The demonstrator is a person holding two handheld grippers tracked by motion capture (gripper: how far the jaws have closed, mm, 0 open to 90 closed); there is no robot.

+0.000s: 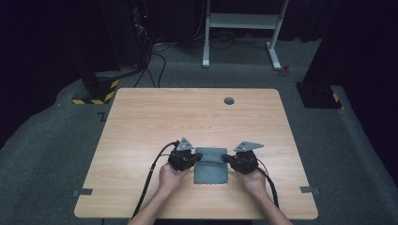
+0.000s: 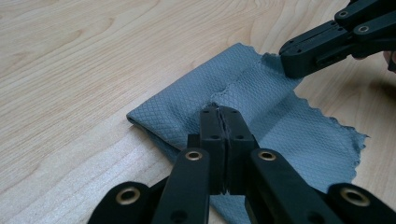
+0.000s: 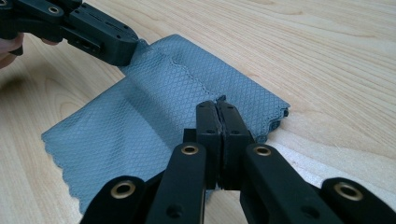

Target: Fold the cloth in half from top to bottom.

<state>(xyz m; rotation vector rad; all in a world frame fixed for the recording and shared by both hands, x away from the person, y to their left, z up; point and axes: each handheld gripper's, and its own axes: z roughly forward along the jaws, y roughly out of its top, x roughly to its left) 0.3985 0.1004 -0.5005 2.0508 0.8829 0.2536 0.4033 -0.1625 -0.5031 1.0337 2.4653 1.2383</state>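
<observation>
Counter (image 1: 141, 122): light wood-grain top, seen from above in the high view; a small round grey grommet (image 1: 229, 101) sits toward 12 o'clock near the far edge.
Cloth (image 1: 211, 167): grey, diamond-textured, with pinked edges; it lies flat on the counter toward 6 o'clock from the centre, between the two grippers, with its far part folded over on itself.
Left gripper (image 1: 196, 159): held in the person's left hand (image 1: 170, 177) at 9 o'clock of the cloth; in the left gripper view its jaws are pressed together, pinching the folded upper layer at the cloth's edge.
Right gripper (image 1: 226, 158): held in the right hand (image 1: 255, 180) at 3 o'clock of the cloth; in the right gripper view its jaws are likewise closed tight on the folded layer of the cloth's opposite edge.
Cables (image 1: 149, 180): one trails from each gripper back toward 6 o'clock, alongside the forearms.
</observation>
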